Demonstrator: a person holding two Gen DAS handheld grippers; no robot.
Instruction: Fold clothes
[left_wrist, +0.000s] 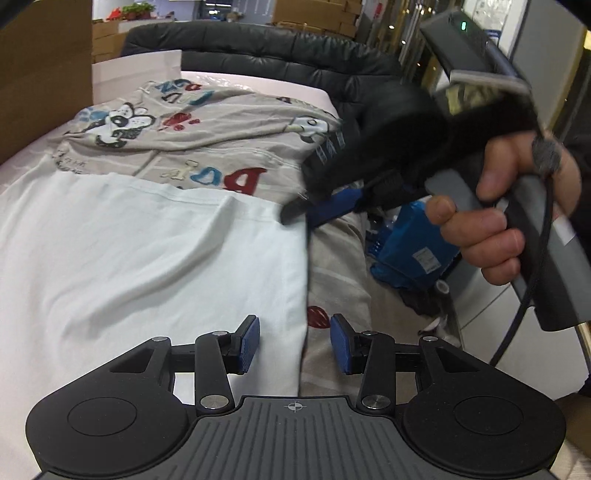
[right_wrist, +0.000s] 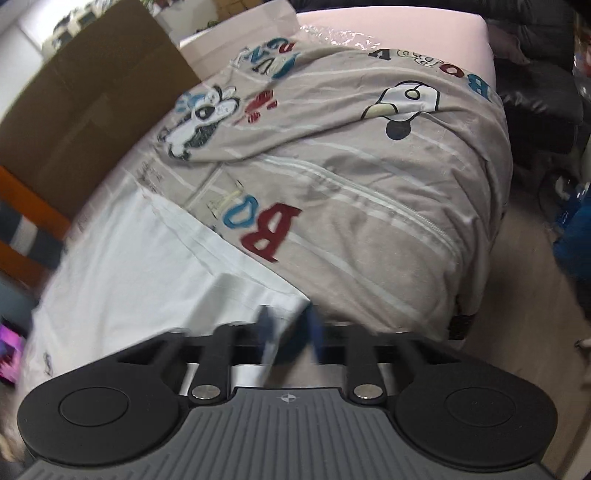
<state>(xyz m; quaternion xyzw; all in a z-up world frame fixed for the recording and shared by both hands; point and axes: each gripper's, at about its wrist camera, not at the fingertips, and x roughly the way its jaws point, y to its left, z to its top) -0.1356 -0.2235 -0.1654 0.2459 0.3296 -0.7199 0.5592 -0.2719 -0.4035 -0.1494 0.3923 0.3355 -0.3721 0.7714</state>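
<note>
A white garment (left_wrist: 147, 258) lies spread flat on the bed, and its far hem meets a beige cartoon-print quilt (left_wrist: 221, 147). My left gripper (left_wrist: 294, 343) is open, its blue pads (left_wrist: 249, 343) straddling the garment's right edge near the bottom of the view. A person's hand (left_wrist: 491, 229) holds my right gripper (left_wrist: 295, 212) at the garment's far right corner. In the right wrist view the right gripper (right_wrist: 290, 330) is motion-blurred. Its fingers stand a little apart, with the corner of the white garment (right_wrist: 147, 280) between them, in front of the quilt (right_wrist: 369, 166).
A brown cardboard box (left_wrist: 40, 74) stands along the bed's left side and a black padded headboard (left_wrist: 277, 51) at its far end. A blue bag (left_wrist: 413, 243) and clutter lie on the floor to the right of the bed.
</note>
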